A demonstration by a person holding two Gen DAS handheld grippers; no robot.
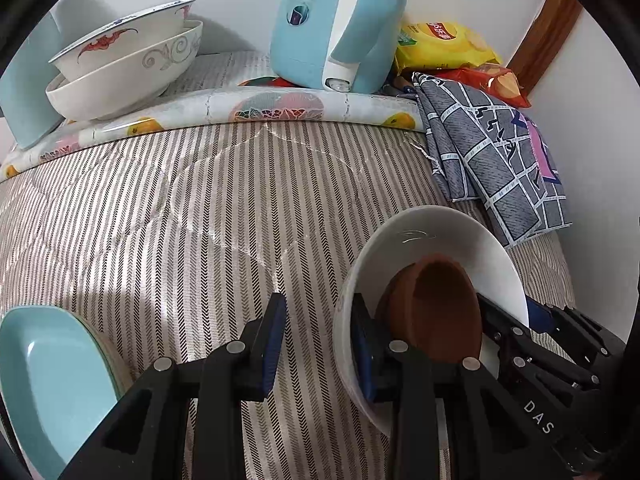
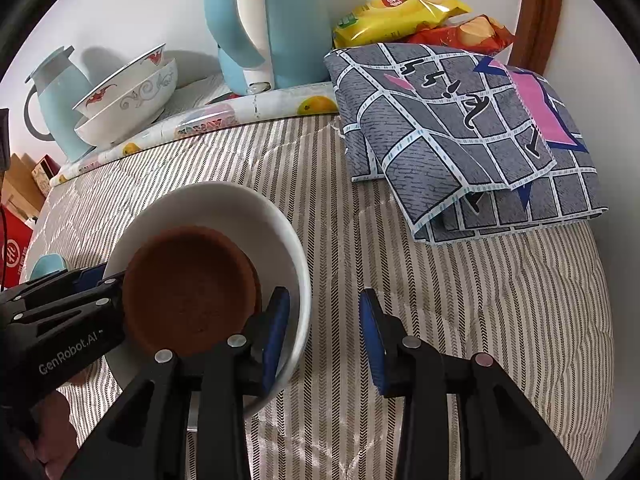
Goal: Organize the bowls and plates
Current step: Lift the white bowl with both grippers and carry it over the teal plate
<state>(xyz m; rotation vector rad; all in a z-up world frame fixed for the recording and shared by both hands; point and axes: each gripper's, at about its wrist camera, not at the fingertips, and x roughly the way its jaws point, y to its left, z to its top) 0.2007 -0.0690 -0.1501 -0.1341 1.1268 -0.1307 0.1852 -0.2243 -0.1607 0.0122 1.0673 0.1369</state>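
Note:
A white bowl (image 1: 444,236) (image 2: 208,204) sits on the striped cloth with a brown saucer (image 1: 440,308) (image 2: 188,292) inside it. My left gripper (image 1: 320,344) is open, straddling the bowl's left rim, one finger inside and one outside. My right gripper (image 2: 324,336) is open, straddling the bowl's right rim. Two stacked patterned bowls (image 1: 128,60) (image 2: 128,96) stand at the back left. A light blue plate (image 1: 48,384) lies at the front left.
A blue kettle (image 1: 340,20) (image 2: 268,20), a blue jug (image 2: 60,100), snack bags (image 1: 444,44) (image 2: 400,12) and a folded grey checked cloth (image 1: 500,160) (image 2: 472,132) line the back and right. A wall stands behind them.

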